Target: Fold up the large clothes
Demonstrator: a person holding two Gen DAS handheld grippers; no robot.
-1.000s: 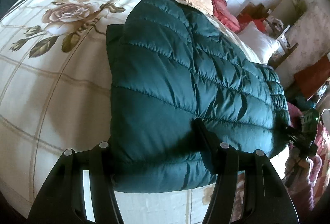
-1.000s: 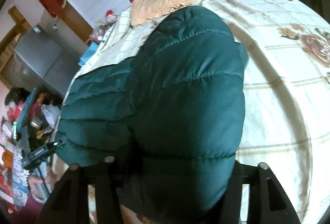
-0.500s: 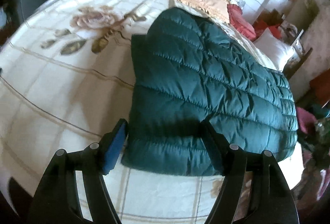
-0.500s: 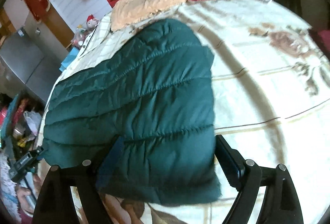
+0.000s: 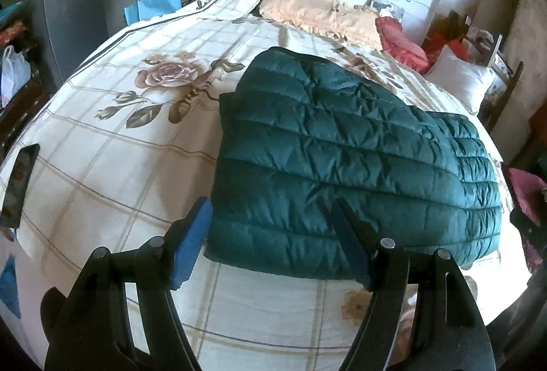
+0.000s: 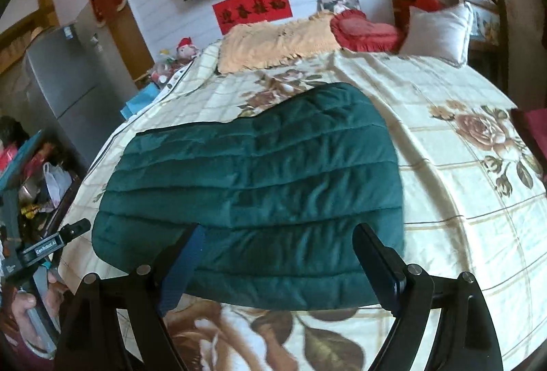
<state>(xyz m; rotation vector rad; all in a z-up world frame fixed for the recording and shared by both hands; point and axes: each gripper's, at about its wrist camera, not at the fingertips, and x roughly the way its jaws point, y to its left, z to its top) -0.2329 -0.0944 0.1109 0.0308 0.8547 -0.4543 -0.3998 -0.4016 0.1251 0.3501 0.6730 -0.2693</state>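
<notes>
1. A big dark green puffy jacket is lying folded on a bed. The bed is wearing a cream cover with brown roses on it.
2. The jacket is sitting near the front edge of the bed, well away from the pillows.
3. The left gripper is hanging just above the jacket's near edge. Its two fingers are standing apart and are not pinching anything. The left blue pad is sitting off the side of the jacket, over the cover.
4. The right gripper is also hanging over the jacket's near edge. Its fingers are wide apart and are holding nothing; they show in front of the jacket without squeezing it.
5. Both claws are let go, and the jacket is resting on the bed by itself.
6. A yellow fringed pillow, a red cushion and a white pillow are lying at the far end of the bed.
7. A phone is lying on the cover at the left.
</notes>
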